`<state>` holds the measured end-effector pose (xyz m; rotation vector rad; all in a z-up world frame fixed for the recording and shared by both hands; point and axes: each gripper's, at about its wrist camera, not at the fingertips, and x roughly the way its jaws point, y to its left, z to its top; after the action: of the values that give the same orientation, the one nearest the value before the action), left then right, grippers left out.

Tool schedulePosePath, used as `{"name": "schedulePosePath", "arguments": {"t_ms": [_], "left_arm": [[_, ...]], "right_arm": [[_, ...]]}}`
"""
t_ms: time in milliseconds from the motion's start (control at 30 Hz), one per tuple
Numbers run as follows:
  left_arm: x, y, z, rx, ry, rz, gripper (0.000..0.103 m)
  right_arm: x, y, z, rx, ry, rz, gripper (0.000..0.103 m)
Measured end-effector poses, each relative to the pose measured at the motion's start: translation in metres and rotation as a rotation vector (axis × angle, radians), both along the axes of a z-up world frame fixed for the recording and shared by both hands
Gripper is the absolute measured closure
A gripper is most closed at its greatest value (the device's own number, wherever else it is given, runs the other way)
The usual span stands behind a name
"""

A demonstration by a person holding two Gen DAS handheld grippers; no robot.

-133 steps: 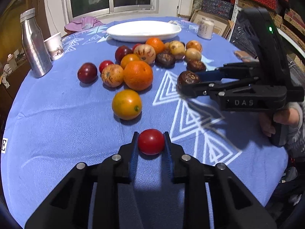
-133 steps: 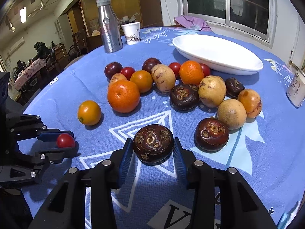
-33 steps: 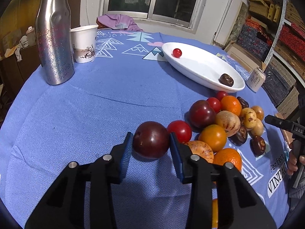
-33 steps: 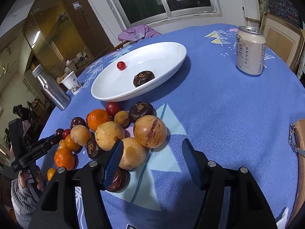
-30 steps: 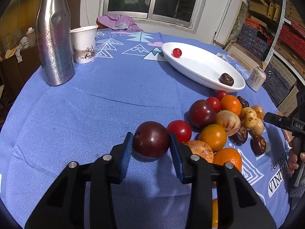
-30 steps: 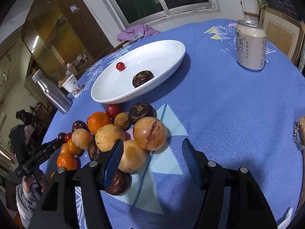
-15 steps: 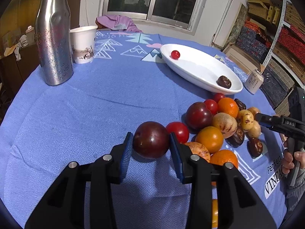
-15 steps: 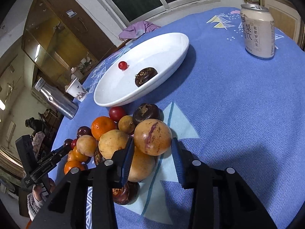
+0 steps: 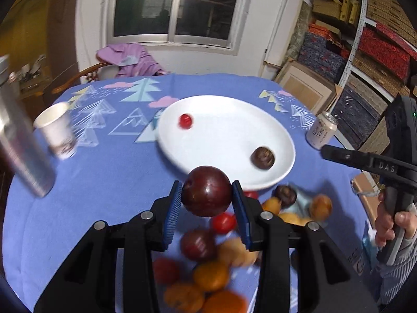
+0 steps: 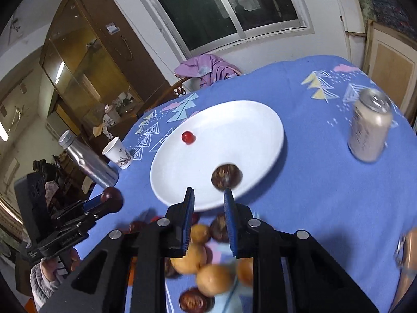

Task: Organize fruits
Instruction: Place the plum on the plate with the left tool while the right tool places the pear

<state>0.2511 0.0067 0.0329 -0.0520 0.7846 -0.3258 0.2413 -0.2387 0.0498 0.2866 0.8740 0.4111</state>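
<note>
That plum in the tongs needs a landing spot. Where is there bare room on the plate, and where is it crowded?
The white plate is mostly bare: free between the small red fruit and the dark brown fruit, and all along its side toward the can. The fruit pile on the cloth by the plate's near rim is crowded.

Indoor light, motion blur, fisheye-bent edges
</note>
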Motion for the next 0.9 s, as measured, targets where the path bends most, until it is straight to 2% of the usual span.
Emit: {"name": "schedulePosePath", "arguments": {"t_ms": [67,100,133,267,400,500,567,600,633,767,900], "left_arm": [[0.016,-0.016,0.000,-0.012,0.010,-0.018,0.065],[0.021,-0.020,-0.002,-0.018,0.012,-0.029,0.065],[0.023,-0.024,-0.002,-0.023,0.009,-0.042,0.065],[0.029,-0.032,-0.008,-0.025,0.012,-0.068,0.065],[0.030,-0.034,-0.007,-0.041,0.010,-0.067,0.065],[0.025,-0.031,-0.004,-0.038,0.000,-0.067,0.065],[0.023,-0.030,-0.001,-0.032,-0.005,-0.066,0.065],[0.023,-0.029,0.000,-0.033,-0.005,-0.065,0.065],[0.023,-0.028,0.000,-0.033,-0.005,-0.060,0.065],[0.024,-0.026,0.000,-0.022,-0.005,-0.050,0.065],[0.042,-0.022,0.003,0.002,-0.002,-0.014,0.065]], "right_arm": [[-0.004,0.000,-0.008,-0.059,0.018,0.014,0.062],[-0.012,-0.005,-0.014,-0.102,0.003,-0.007,0.049],[-0.022,-0.011,-0.019,-0.123,-0.010,-0.018,0.047],[-0.057,-0.034,-0.036,-0.147,0.014,-0.014,0.047],[-0.076,-0.030,-0.056,-0.282,0.035,-0.001,0.045],[-0.085,-0.030,-0.071,-0.322,0.052,0.003,0.043],[-0.088,-0.031,-0.076,-0.326,0.023,-0.009,0.047],[-0.088,-0.029,-0.076,-0.349,0.009,-0.011,0.055],[-0.087,-0.029,-0.076,-0.354,0.001,-0.010,0.058],[-0.081,-0.033,-0.065,-0.296,-0.007,-0.018,0.059],[-0.048,-0.025,-0.024,-0.200,-0.049,-0.013,0.059]]}}
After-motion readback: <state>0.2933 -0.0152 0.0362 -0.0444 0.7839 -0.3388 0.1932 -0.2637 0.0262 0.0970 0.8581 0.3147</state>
